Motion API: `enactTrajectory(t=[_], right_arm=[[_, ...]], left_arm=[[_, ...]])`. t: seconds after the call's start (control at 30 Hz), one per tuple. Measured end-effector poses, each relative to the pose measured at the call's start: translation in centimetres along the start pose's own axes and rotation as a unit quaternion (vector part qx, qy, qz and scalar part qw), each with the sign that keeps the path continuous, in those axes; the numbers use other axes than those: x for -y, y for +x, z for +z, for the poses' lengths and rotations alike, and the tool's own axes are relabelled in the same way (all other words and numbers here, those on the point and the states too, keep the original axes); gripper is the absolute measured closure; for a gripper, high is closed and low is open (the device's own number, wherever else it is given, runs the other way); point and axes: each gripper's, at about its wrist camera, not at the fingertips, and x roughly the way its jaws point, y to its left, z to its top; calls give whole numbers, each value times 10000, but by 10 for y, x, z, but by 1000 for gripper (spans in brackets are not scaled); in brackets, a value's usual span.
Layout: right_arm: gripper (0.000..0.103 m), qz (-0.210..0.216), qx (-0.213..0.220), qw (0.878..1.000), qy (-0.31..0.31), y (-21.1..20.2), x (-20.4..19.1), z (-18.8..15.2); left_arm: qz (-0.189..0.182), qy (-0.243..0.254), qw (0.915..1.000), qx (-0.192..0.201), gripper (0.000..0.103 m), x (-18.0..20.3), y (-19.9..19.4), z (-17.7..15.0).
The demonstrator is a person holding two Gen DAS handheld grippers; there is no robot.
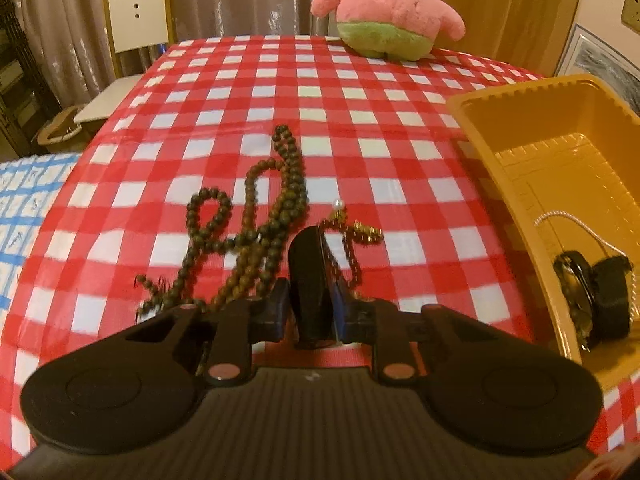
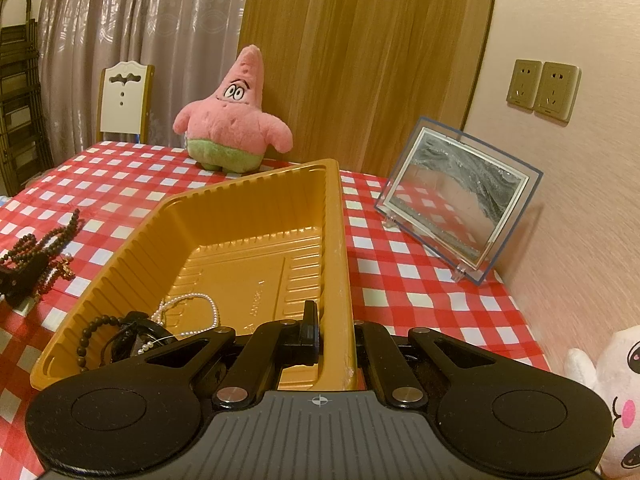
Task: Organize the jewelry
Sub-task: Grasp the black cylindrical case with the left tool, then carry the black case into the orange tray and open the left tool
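At the near edge of the left wrist view, found the left gripper (image 1: 318,240) with jaws drawn to a narrow slit, pointing down at the checked tablecloth (image 1: 400,120). Saw the gold chain (image 1: 362,234) running along the right finger and spilling out toward 1 o'clock, its small pearl at the far end; could not tell whether pinched or merely lying alongside. Traced the long axis of the chain roughly from 6 to 1 o'clock, close to the line of the fingers. Noted the wooden bead necklace (image 1: 288,184) looped from 10 to 12 o'clock, just beyond the tips. Placed the gold tray (image 1: 500,128) at 3 o'clock, near but apart from the chain. Judged the left hand the nearer one for the chain. Found the right gripper (image 2: 332,316) clamped fully closed on the tray's right wall, with a pearl strand (image 2: 200,300) and a dark bead bracelet (image 2: 100,326) already lying inside.
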Motion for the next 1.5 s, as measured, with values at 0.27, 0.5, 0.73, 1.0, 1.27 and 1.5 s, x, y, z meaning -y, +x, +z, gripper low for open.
enactTrajectory(t=[0.27,0.5,0.73,1.0,1.27,1.5], right_arm=[[100,-3,-7,10000,-8,1,0,0],[100,12,-7,10000,-43,4,0,0],[100,18,4,10000,-30,3,-2,0],[100,34,26,10000,-47,2,-3,3],[100,45,34,9999,-89,1,-4,5],[100,58,34,9999,-109,0,-4,6]], left_arm=[[-134,-62,9997,-209,79,-4,-10,-11],[15,124,9998,-136,84,1,0,-4],[-72,27,10000,25,84,-3,-14,3],[-1342,-288,9903,221,84,24,-56,23],[-2546,-224,9668,-39,84,91,-54,32],[-2889,-224,9561,-426,84,134,-33,32]])
